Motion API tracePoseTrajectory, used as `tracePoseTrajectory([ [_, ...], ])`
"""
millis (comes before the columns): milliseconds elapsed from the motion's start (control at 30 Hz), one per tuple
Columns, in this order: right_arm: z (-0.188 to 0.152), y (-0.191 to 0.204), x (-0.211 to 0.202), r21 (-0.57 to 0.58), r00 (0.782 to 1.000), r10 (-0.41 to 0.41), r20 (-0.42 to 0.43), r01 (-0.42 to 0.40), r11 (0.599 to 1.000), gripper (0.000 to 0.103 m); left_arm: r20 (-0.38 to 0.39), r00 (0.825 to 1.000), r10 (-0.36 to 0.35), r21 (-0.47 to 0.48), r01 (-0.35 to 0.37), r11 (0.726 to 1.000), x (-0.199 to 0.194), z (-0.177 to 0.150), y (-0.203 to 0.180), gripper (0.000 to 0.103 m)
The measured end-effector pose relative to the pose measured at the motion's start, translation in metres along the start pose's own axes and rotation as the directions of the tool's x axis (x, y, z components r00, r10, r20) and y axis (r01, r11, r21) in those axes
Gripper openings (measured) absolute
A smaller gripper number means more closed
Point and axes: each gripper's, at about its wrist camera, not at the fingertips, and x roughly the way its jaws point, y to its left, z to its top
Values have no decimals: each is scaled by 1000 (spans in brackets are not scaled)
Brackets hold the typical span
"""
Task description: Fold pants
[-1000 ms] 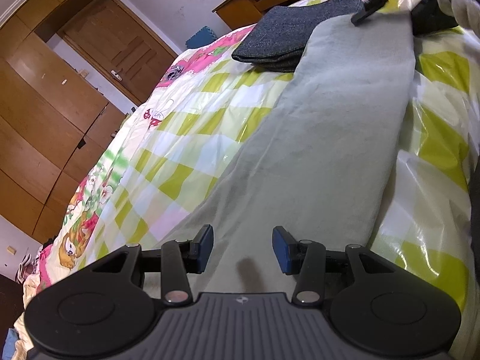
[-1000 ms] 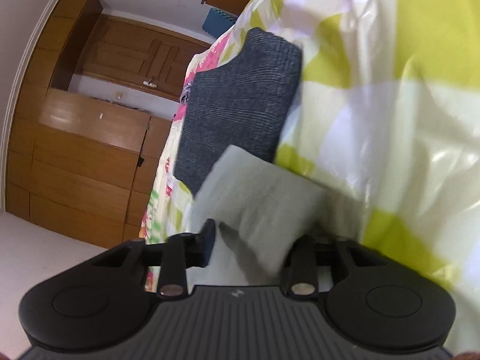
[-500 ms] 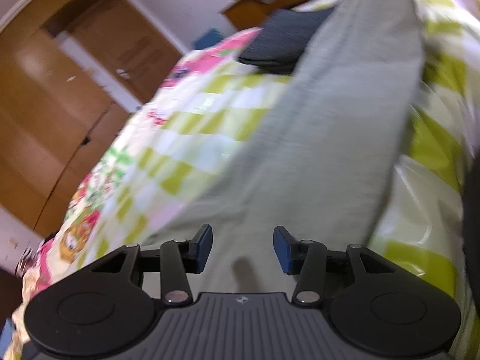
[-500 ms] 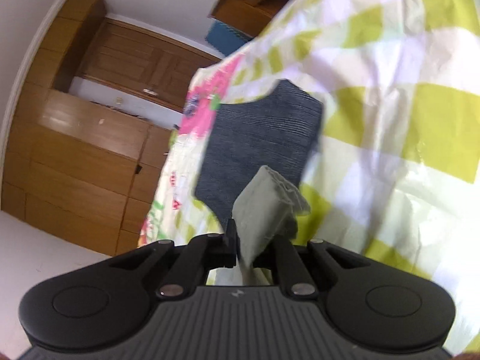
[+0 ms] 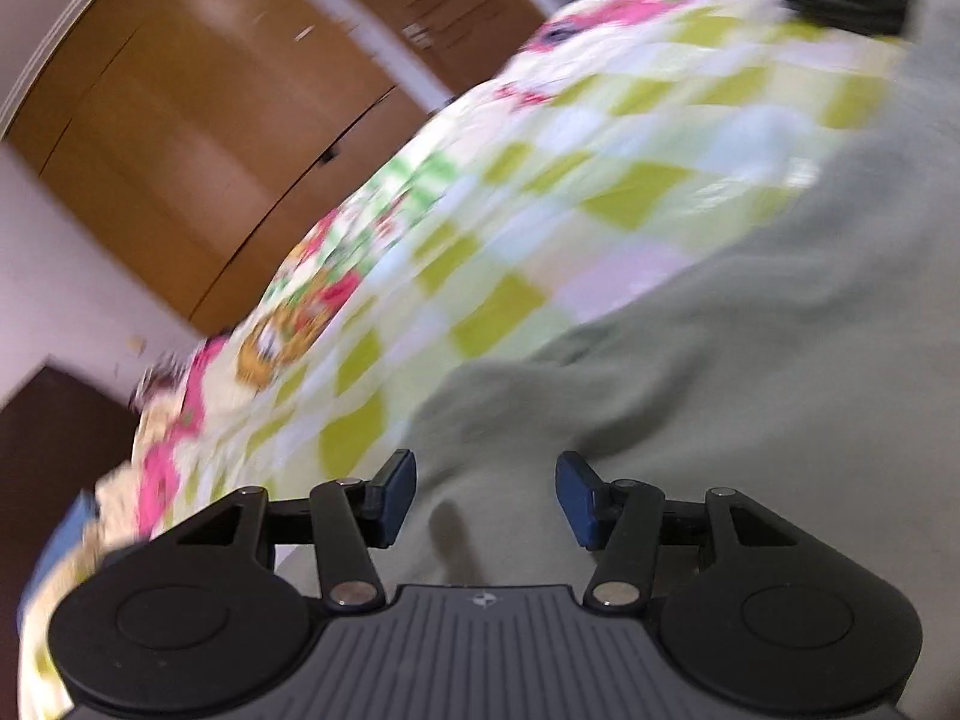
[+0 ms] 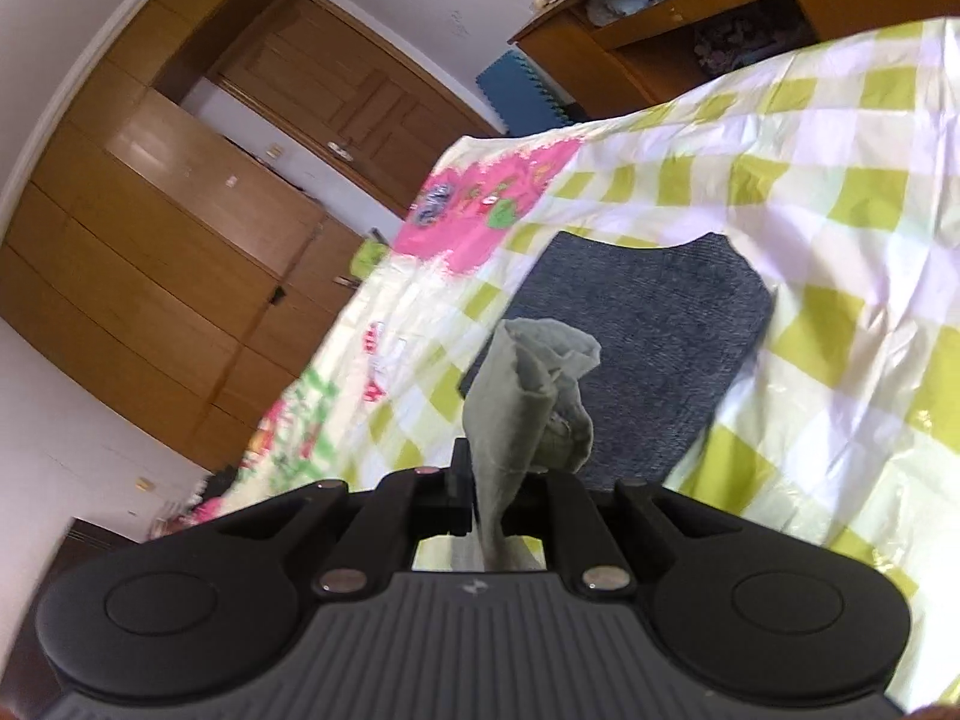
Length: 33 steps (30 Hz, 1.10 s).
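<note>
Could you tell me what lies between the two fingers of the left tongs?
Only the grey-green pants, spread on the bed under the left tongs; the open fingers pinch nothing, as the left wrist view shows.

Parted left gripper [image 5: 485, 495] over pants [image 5: 720, 360]

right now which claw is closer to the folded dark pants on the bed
Right. The right claw, shut on the gray pants, hangs just in front of the dark pants. The left claw is open, far down the bed.
</note>
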Motion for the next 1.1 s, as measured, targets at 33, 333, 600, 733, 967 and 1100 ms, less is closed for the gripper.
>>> tracePoseTrajectory([
  [33,-2,-2,-2,6,1000,-8,-5,8,1000,7,-12,1000,23,-25,-23,999,0,-4,6,65],
  [333,-41,98,9,-147,974,183,-133,-202,968,7,14,999,-41,-148,43,988,-61,-40,25,66],
  [600,-179,254,88,-357,867,237,-439,-410,839,7,-7,998,-66,-276,62,959,-99,-91,71,67],
  [733,-286,313,135,-555,835,108,-540,-449,700,7,-79,994,-70,-385,34,922,-98,-125,97,69],
  [967,-426,354,143,-796,822,-73,-565,-520,310,8,-96,991,-89,-492,30,870,-99,-150,122,73],
  [1100,-450,355,152,-808,812,-118,-572,-532,253,11,-77,990,-115,-541,56,839,-101,-158,130,73],
])
